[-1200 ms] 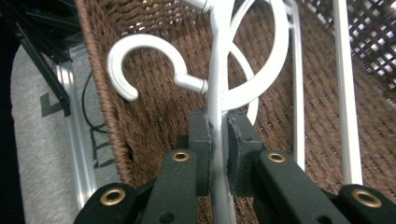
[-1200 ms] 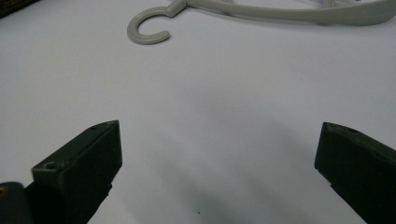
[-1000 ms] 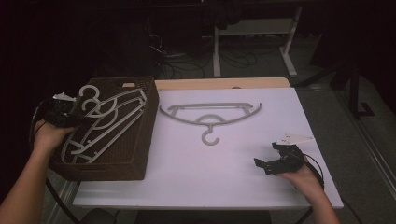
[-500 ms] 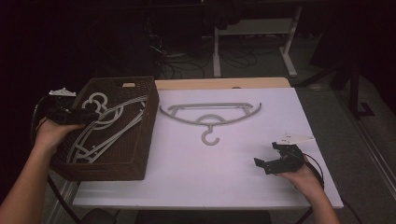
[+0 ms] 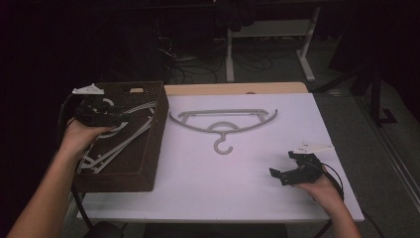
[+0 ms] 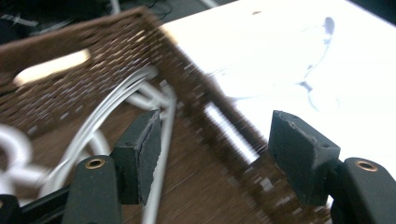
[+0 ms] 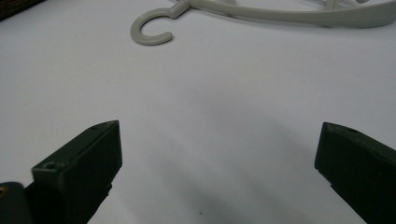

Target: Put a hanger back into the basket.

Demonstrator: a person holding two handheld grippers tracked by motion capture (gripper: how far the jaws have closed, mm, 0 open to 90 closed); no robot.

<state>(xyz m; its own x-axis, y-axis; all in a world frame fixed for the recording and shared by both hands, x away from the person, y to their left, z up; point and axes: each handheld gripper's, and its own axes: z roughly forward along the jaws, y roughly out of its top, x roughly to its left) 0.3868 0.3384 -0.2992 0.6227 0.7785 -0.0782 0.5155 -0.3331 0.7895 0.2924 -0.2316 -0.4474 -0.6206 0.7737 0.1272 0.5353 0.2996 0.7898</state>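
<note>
The high view is dim overall: the room behind the table is nearly black, the white tabletop is the brightest area, and soft shadows lie under the grey hanger. The left gripper view is smeared by blur, and its tabletop is overexposed to near-white glare, so the woven basket and the white hangers inside lose detail. The right gripper view is evenly lit; its near black pads look slightly soft, possibly out of focus.

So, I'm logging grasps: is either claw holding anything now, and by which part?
Nothing is held. The left claw hangs open over the brown woven basket of white plastic hangers; the right claw is open.
</note>
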